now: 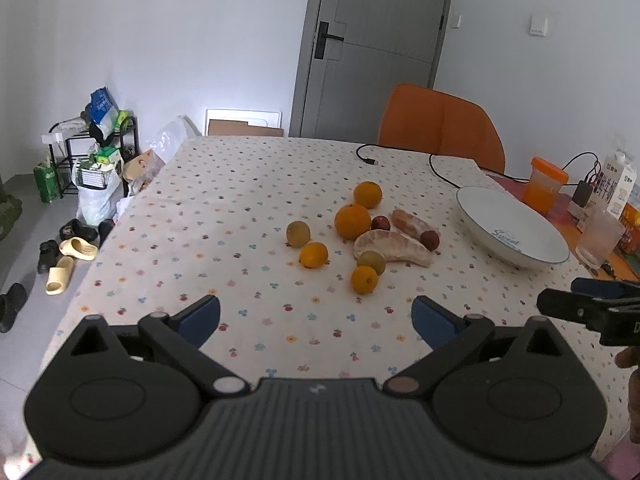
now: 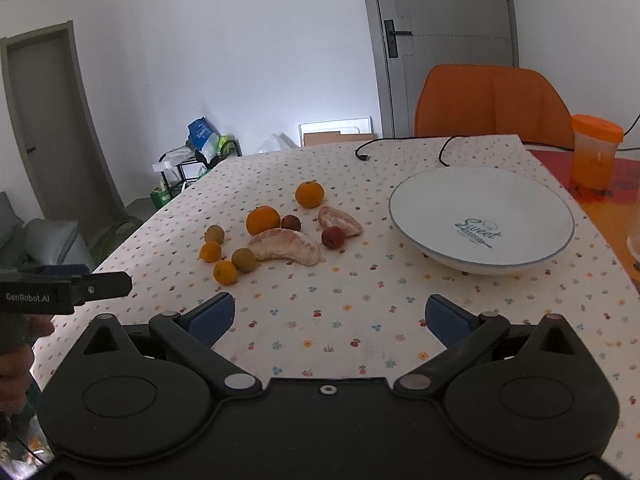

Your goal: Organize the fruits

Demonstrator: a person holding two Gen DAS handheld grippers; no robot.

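Orange and green fruits (image 2: 264, 236) are seen clustered mid-counter, left of the empty bowl (image 2: 482, 220); both the left hand-held gripper (image 1: 316, 316) and right hand-held gripper (image 2: 330, 318) are held wide apart, the left judged nearer.

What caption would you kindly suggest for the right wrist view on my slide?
Open right gripper faces loose fruit beside an empty plate on a floral tablecloth.

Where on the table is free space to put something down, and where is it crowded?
Free: the cloth between both open grippers, left and right, and the fruit; also the plate, which holds nothing. Crowded: the fruit cluster around the pomelo segment.
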